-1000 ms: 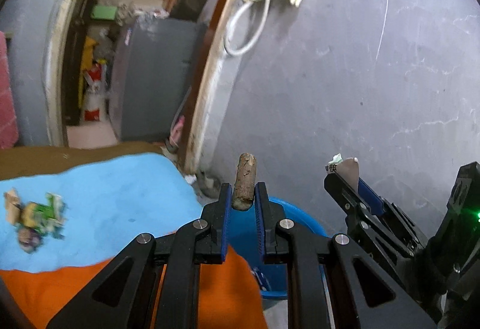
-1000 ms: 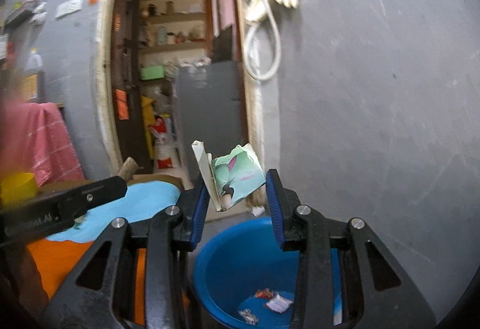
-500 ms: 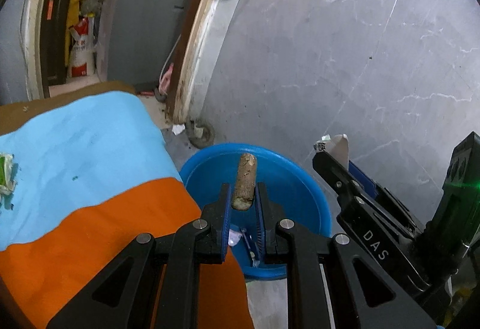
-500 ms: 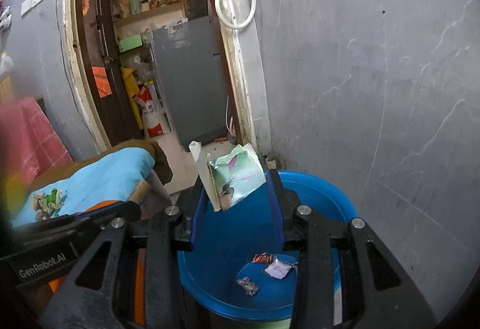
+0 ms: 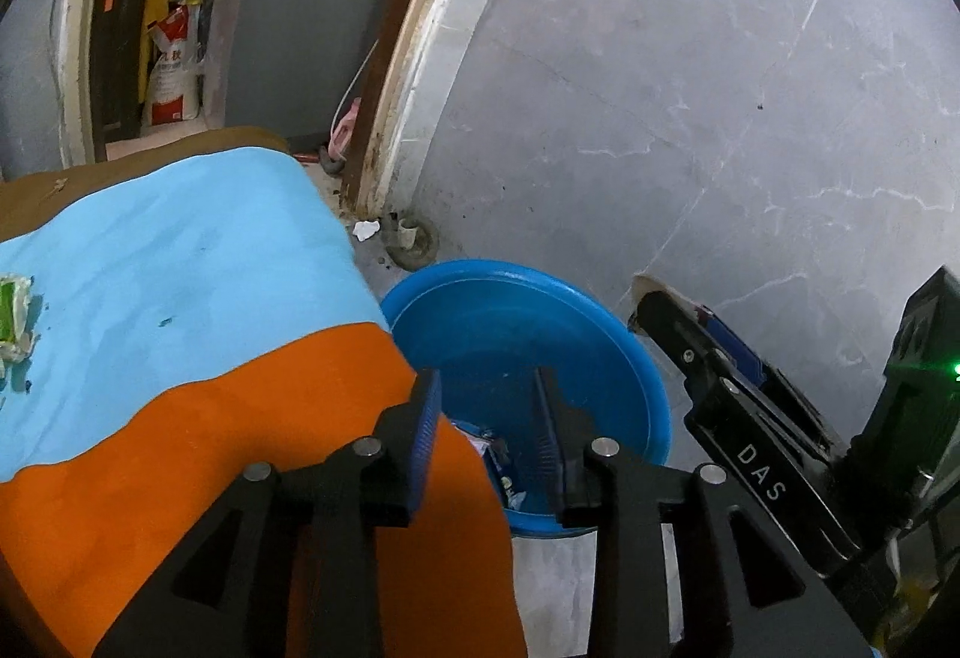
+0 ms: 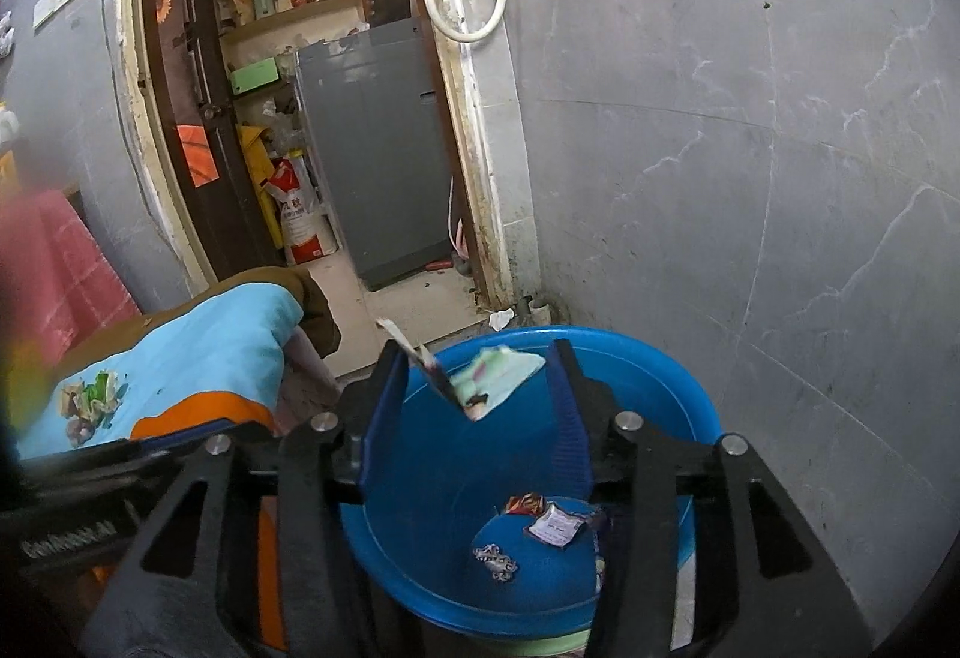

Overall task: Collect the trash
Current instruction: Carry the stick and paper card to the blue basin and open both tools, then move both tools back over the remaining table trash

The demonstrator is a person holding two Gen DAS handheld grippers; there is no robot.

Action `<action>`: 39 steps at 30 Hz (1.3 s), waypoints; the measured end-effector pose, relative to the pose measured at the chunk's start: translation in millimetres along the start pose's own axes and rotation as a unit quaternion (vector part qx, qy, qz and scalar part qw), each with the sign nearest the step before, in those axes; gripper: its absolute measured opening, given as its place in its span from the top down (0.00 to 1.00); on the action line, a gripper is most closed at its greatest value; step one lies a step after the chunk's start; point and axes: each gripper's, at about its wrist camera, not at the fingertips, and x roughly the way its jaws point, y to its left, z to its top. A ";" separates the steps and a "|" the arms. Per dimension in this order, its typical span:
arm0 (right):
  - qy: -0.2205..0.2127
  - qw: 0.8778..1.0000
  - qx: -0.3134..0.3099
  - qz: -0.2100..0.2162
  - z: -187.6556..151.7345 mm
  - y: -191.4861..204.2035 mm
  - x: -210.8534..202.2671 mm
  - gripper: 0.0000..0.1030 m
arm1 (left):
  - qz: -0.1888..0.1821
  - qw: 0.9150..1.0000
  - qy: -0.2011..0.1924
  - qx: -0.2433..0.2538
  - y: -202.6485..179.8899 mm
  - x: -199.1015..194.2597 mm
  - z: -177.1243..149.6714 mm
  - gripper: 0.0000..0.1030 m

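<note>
A blue plastic tub (image 5: 600, 352) (image 6: 678, 406) stands on the floor by the grey wall, with several wrappers (image 6: 555, 526) in its bottom. My left gripper (image 5: 487, 430) is open and empty above the tub's near rim. My right gripper (image 6: 477, 406) is open over the tub; a green-and-white paper wrapper (image 6: 492, 373) hangs between its jaws, tilted and falling, touching the left finger at most. The right gripper also shows in the left wrist view (image 5: 690, 322). More crumpled trash (image 6: 90, 400) (image 5: 12, 316) lies on the light blue cloth.
A table draped in light blue and orange cloth (image 5: 180, 310) stands left of the tub. A doorway (image 6: 288, 118) behind opens onto a grey cabinet and shelves. A floor drain (image 5: 411, 238) sits by the door frame. The grey wall (image 6: 750, 148) bounds the right.
Both grippers have opened over the tub. The brown stick is gone from the left gripper. The paper wrapper has slipped down loose between the right fingers.
</note>
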 end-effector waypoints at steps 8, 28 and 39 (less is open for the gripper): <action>-0.008 1.000 0.003 -0.001 -0.1 1.3 -1.1 0.28 | 0.021 0.999 -0.027 -0.006 7.6 -21.0 4.5 0.62; -0.139 0.988 -0.017 0.063 4.2 35.3 -41.8 0.00 | 0.134 0.965 -0.222 -0.026 50.3 -129.4 -3.4 0.02; -0.213 0.966 -0.079 0.123 -2.4 96.4 -66.6 0.00 | 0.213 0.927 -0.307 -0.007 67.3 -183.0 -20.1 0.02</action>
